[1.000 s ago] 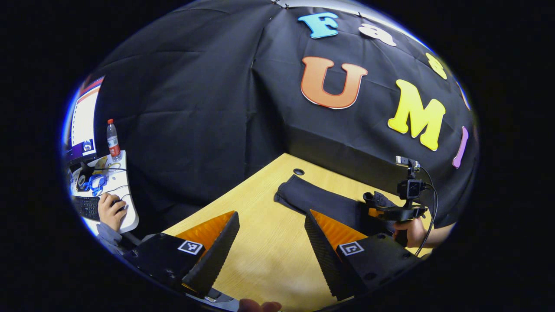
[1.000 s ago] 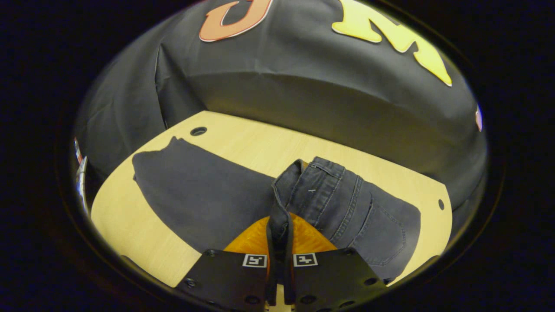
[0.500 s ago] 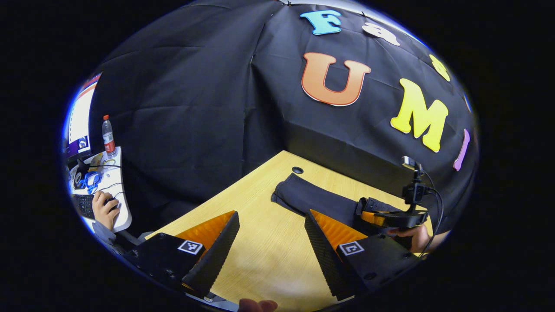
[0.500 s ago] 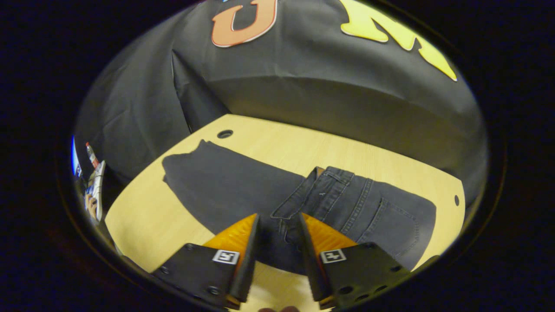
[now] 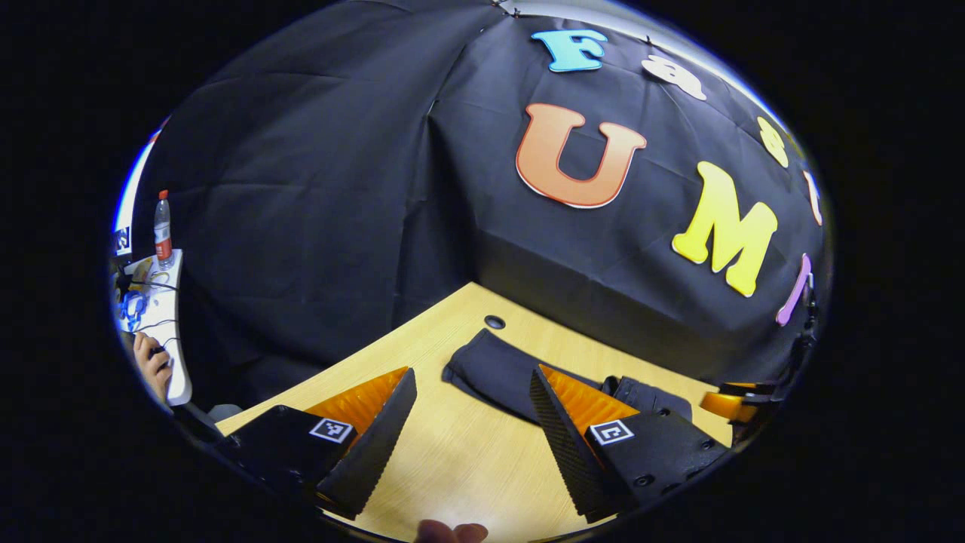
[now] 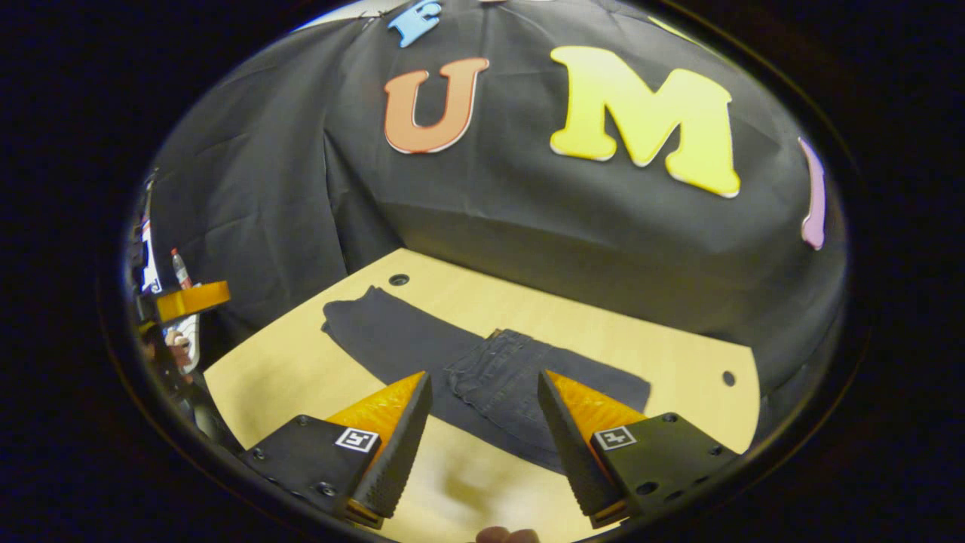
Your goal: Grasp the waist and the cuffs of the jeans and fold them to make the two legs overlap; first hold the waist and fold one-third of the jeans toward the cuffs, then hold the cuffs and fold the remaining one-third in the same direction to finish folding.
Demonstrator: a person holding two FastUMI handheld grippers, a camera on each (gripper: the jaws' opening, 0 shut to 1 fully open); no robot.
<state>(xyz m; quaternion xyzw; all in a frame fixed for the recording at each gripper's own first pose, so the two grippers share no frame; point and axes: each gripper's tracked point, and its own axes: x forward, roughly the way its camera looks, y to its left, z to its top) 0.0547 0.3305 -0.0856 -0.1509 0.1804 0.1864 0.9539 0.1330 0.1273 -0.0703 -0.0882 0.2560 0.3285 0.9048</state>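
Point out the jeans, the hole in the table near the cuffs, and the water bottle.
jeans (image 6: pixel 501 373): right gripper view, folded-over waist part.
table hole (image 6: pixel 399 280): right gripper view, its dark opening.
water bottle (image 5: pixel 161 226): left gripper view, its body.

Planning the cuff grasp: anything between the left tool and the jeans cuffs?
No. In the left gripper view, only bare table runs from the open left tool to the jeans cuff end.

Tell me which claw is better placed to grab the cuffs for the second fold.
Left, probably. The left claw is open, with the jeans cuff end just ahead. The right claw, also open, faces the folded waist.
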